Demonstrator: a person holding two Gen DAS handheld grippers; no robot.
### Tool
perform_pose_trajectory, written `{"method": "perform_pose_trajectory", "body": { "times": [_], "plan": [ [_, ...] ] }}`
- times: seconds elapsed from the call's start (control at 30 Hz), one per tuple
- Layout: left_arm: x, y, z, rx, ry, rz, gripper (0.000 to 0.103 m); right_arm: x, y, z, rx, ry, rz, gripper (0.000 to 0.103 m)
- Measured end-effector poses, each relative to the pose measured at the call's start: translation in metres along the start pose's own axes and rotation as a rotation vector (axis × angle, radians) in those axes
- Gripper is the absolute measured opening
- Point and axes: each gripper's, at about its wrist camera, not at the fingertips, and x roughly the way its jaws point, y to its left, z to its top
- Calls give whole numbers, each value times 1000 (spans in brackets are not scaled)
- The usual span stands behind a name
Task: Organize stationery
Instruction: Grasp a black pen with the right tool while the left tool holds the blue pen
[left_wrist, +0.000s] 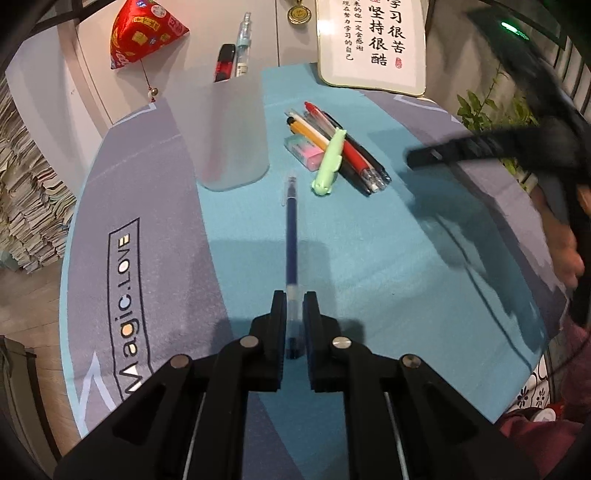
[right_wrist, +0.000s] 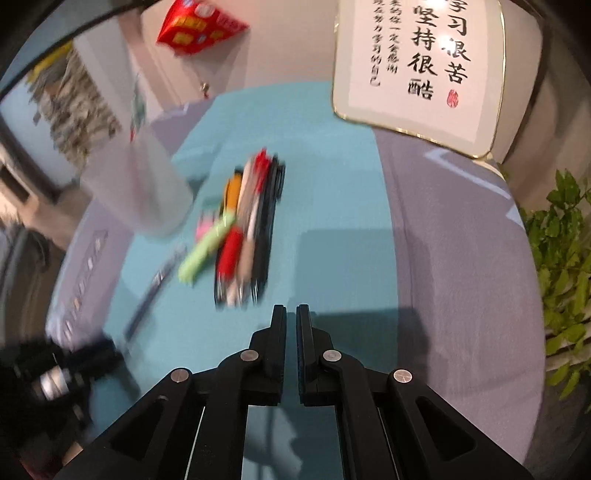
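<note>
My left gripper (left_wrist: 294, 295) is shut on a blue pen (left_wrist: 291, 236), which points away toward a frosted pen cup (left_wrist: 225, 133) holding two pens. A pile of pens (left_wrist: 343, 147), a green fish-shaped pen (left_wrist: 328, 162) and a pastel eraser (left_wrist: 304, 147) lie right of the cup. My right gripper (right_wrist: 291, 308) is nearly closed and empty above the mat, just short of the blurred pen pile (right_wrist: 251, 225). It also shows blurred in the left wrist view (left_wrist: 424, 155).
A framed calligraphy sign (left_wrist: 373, 40) stands at the back. A red pouch (left_wrist: 144, 33) hangs on the wall. A green plant (right_wrist: 561, 266) is at the right edge. Stacked papers (left_wrist: 26, 192) lie left of the desk mat (left_wrist: 369, 258).
</note>
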Motion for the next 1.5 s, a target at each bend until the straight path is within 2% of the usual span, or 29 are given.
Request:
{"method": "perform_pose_trajectory", "body": {
  "times": [0.13,0.3,0.4,0.47,0.7,0.83,0.97,1.07,1.27,1.43,1.5],
  "plan": [
    [4,-2,8,9,-11,4,11,18,-1,27,22,13,-2,2],
    [19,-1,30,2,-12,20,12,37,11,42,8,47,-7,2],
    [27,1,42,-2,-13,22,25,45,15,46,-6,61,-26,2],
    [29,1,46,2,-19,26,25,47,16,49,-4,61,-29,2],
    [38,2,51,-11,5,4,24,43,10,54,35,69,27,3],
    [37,2,52,-16,2,-8,19,44,11,54,30,75,38,4],
    [37,2,52,-19,5,-6,19,44,11,55,35,76,40,12],
    [37,2,52,-21,5,-5,19,40,10,53,35,76,47,13],
    [39,3,55,-29,0,0,19,47,16,55,7,87,26,13],
    [45,4,63,-37,-12,25,19,55,27,62,-50,93,-48,12],
    [46,5,64,-41,-12,14,10,56,33,65,-93,91,-103,12]
  ]
}}
